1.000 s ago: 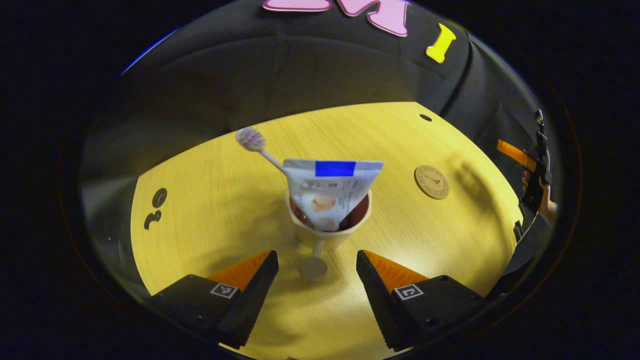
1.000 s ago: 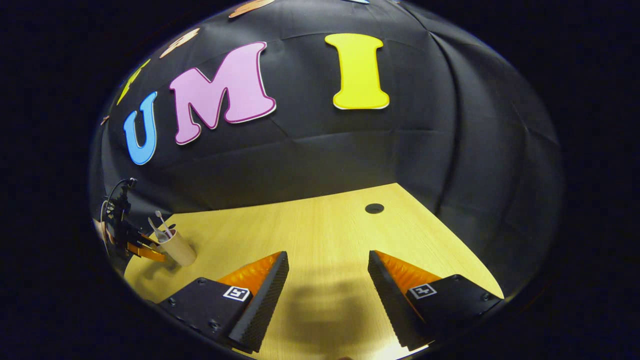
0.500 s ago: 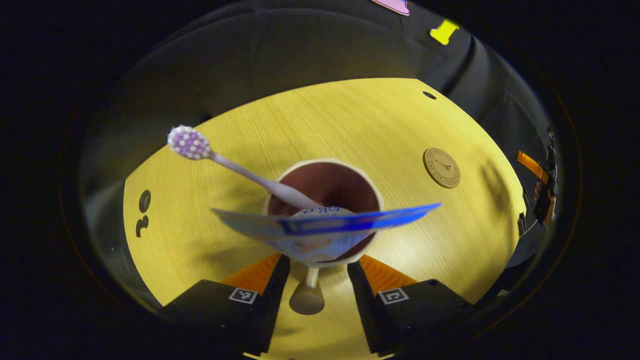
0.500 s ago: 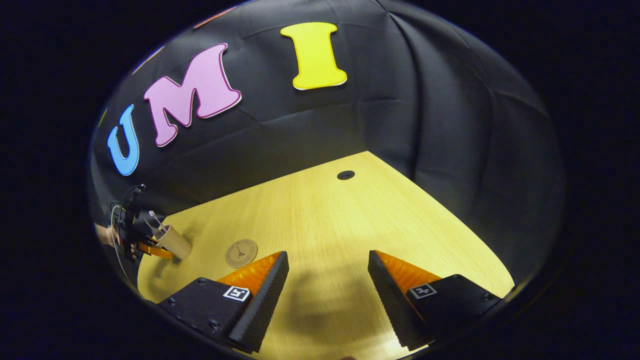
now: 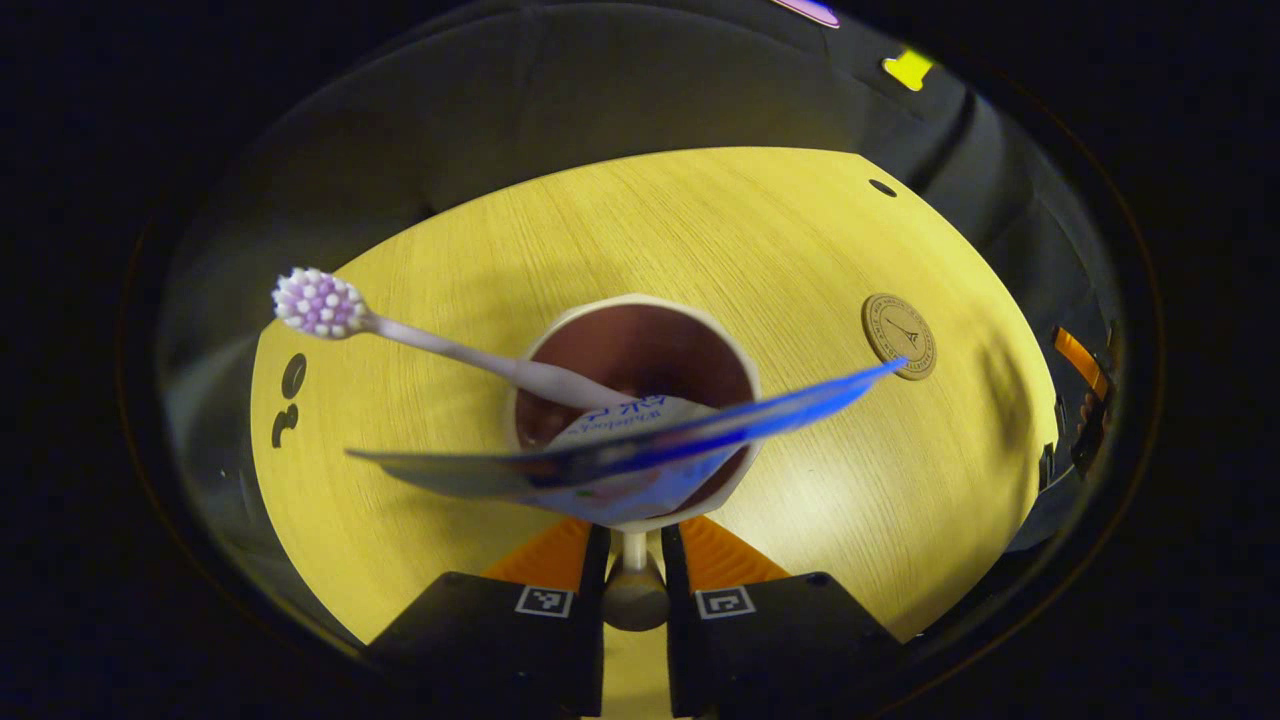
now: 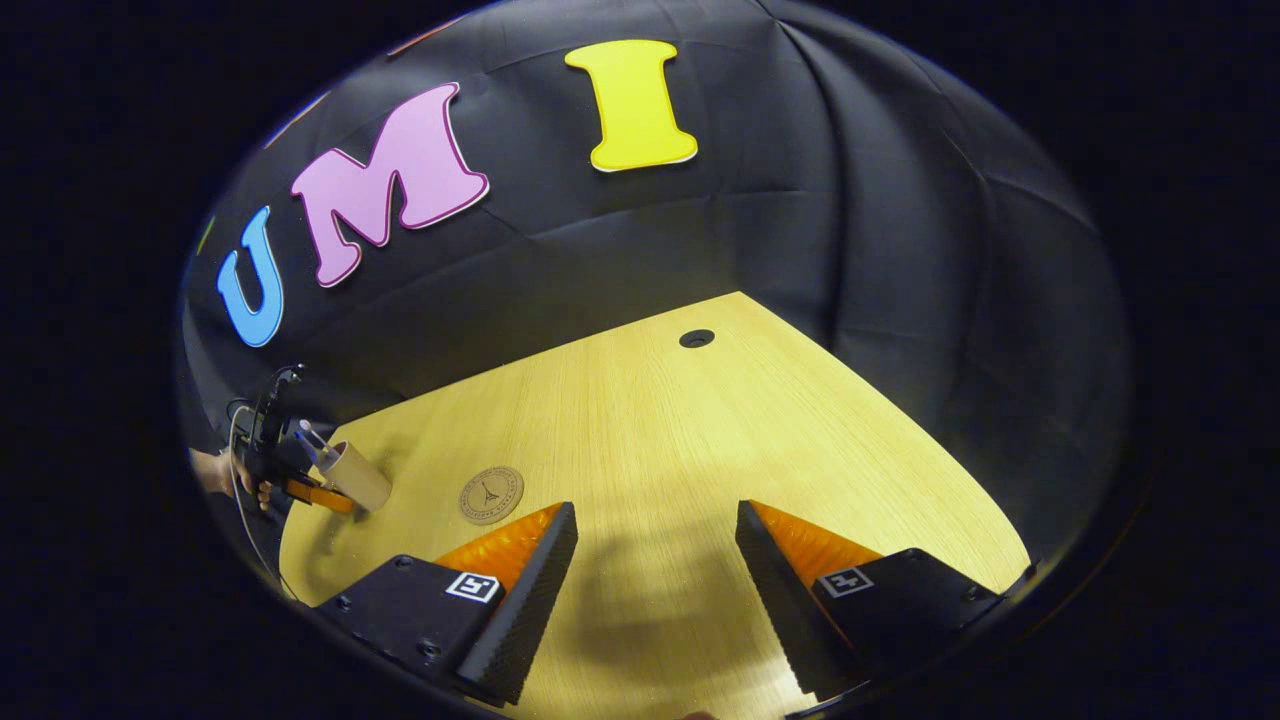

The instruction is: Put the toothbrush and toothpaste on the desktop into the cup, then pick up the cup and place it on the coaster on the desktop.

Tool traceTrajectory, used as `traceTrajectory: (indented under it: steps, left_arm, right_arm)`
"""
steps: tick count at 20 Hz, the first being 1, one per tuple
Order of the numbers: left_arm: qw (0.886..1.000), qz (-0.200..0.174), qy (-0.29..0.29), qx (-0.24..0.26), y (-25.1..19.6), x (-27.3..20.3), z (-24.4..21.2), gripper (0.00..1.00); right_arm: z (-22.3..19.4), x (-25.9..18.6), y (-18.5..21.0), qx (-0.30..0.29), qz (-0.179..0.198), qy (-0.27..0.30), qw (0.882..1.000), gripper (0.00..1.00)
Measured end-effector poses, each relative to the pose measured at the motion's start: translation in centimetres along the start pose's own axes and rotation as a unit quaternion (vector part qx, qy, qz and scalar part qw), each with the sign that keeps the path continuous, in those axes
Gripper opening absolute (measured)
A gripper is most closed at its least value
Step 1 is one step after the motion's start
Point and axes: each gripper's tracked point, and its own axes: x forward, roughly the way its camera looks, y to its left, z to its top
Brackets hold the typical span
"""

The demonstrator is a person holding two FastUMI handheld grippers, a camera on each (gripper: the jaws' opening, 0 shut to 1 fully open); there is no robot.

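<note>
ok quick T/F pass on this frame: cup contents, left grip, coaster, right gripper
1. The toothbrush and toothpaste are both in the cup. True.
2. The left gripper is shut on the cup's handle. True.
3. The cup stands on the coaster. False: the coaster lies bare, apart from the cup.
4. The right gripper holds the toothpaste. False: it is open above the desktop.
5. The toothbrush head points down into the cup. False: the bristles stick out above the rim.

Yellow wooden desktop, round coaster lying flat, cup
</note>
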Motion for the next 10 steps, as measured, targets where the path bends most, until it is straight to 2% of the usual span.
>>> traceTrajectory:
  steps: [1, 2, 6, 7, 8, 10]
  left_arm:
    - [1.0, -0.001, -0.001, -0.005, -0.3, -0.1, -0.2, 0.24]
    - [1.0, 0.001, -0.004, -0.012, -0.4, -0.2, -0.4, 0.29]
    - [0.999, 0.006, -0.018, -0.033, -0.6, -0.3, -0.4, 0.28]
    - [0.999, 0.009, -0.02, -0.035, -0.5, -0.5, -0.4, 0.33]
    - [0.999, 0.014, -0.024, -0.031, -0.4, -0.8, -0.1, 0.28]
    - [0.999, 0.022, -0.035, -0.018, -0.3, -1.8, 0.8, 0.28]
  right_arm:
    - [-0.1, -0.1, 0.0, 0.0, 0.0, 0.0, 1.0, 0.98]
    - [-0.1, -0.2, 0.1, -0.003, 0.0, 0.0, 1.0, 0.98]
    - [-0.6, -0.6, 0.7, -0.027, 0.003, 0.005, 1.0, 0.98]
    - [-0.5, -0.7, 1.0, -0.029, 0.006, 0.004, 1.0, 0.98]
    - [-0.5, -0.7, 1.2, -0.03, 0.008, 0.004, 0.999, 0.98]
    - [-0.7, -0.8, 1.6, -0.032, 0.014, 0.006, 0.999, 0.98]
